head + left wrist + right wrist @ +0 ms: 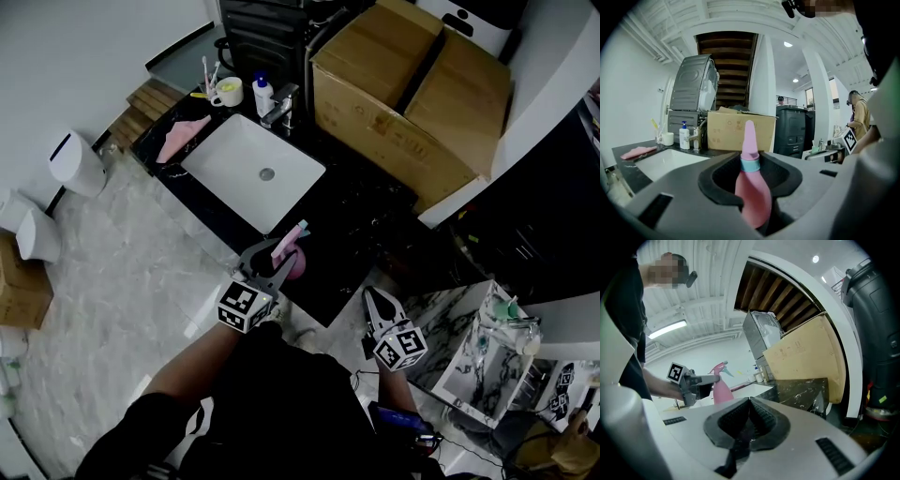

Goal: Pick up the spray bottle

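Note:
The pink spray bottle [294, 259] with a teal collar and trigger is held in the air over the front edge of the black counter [361, 220]. My left gripper [273, 255] is shut on the bottle's body. In the left gripper view the bottle [752, 187] stands upright between the dark pads, its nozzle up. My right gripper [373, 300] hangs lower right of it, shut with nothing in it; its pads [761, 416] meet at the tips. The right gripper view shows the left gripper [701, 380] with the bottle [721, 391] off to the left.
A white sink [223, 159] with a faucet [279, 105] is set in the counter. Behind it stand a soap bottle [263, 94] and a cup [228, 91]; a pink cloth [183, 136] lies left. A large cardboard box [412, 89] fills the counter's right end.

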`<state>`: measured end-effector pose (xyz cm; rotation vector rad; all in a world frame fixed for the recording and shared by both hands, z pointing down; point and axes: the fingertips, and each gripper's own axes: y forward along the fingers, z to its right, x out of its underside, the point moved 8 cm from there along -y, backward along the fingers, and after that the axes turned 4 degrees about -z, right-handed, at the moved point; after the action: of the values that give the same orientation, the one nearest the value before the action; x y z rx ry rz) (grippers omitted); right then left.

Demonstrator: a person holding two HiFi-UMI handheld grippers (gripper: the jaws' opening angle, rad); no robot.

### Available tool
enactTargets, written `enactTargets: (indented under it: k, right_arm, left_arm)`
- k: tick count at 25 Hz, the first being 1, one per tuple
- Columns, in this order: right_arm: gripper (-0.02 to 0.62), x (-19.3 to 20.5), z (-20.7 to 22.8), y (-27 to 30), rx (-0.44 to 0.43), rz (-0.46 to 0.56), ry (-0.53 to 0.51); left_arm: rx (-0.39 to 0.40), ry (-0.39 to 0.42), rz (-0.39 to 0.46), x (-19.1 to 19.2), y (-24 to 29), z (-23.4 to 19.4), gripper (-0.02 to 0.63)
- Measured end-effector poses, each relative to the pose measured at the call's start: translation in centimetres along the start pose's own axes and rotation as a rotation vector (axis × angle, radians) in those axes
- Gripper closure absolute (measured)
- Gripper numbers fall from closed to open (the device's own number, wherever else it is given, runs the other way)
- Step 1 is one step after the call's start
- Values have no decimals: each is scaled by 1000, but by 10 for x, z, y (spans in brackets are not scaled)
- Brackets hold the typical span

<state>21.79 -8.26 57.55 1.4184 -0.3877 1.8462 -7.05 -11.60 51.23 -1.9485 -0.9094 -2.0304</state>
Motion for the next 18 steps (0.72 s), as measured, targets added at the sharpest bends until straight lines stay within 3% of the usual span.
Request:
enactTargets:
  k: [9,18]
  right_arm:
    - [569,9,-22,14,-78,-16,-11]
    - [569,3,-62,51,-159,-33,-68]
  left_arm:
    - [-79,-19,-16,14,-44,-4,469]
    - [-154,-43,-13,25,-103,-34,469]
